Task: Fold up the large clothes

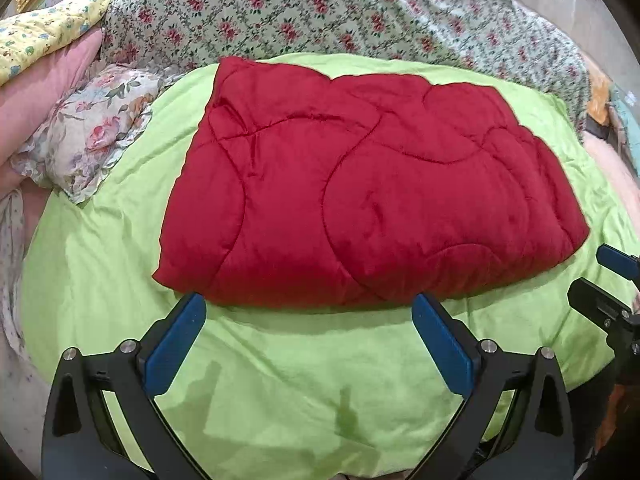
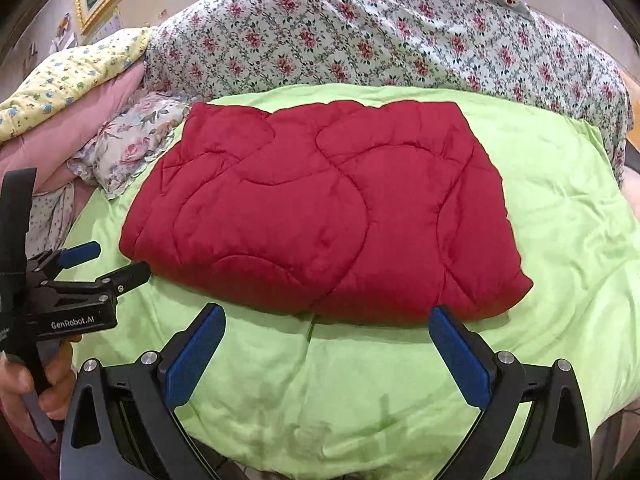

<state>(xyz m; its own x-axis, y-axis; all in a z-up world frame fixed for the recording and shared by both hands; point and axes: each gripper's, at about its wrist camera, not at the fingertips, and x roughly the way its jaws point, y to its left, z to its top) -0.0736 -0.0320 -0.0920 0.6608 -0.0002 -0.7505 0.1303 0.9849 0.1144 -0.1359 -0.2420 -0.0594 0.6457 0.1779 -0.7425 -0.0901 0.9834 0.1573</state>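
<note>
Left wrist view: red quilt (image 1: 360, 184) folded into a thick rectangle, lying flat on the green sheet (image 1: 280, 380) of the bed.
Left claw (image 1: 310, 332): spread wide, empty, just short of the red quilt's near edge.
Clutter: floral pillow (image 1: 88, 136) close to the red quilt's far left corner.
Right wrist view: same red quilt, near right corner closest to the lens.
Right claw (image 2: 328, 344): spread wide, empty, just short of the red quilt's near edge.
Step, judged: next fold; best done by pinching all layers at both near corners together and lifting evenly.
Room: bare sheet in front and right of the red quilt; floral bedding (image 2: 360, 40) crowds beyond it.
</note>
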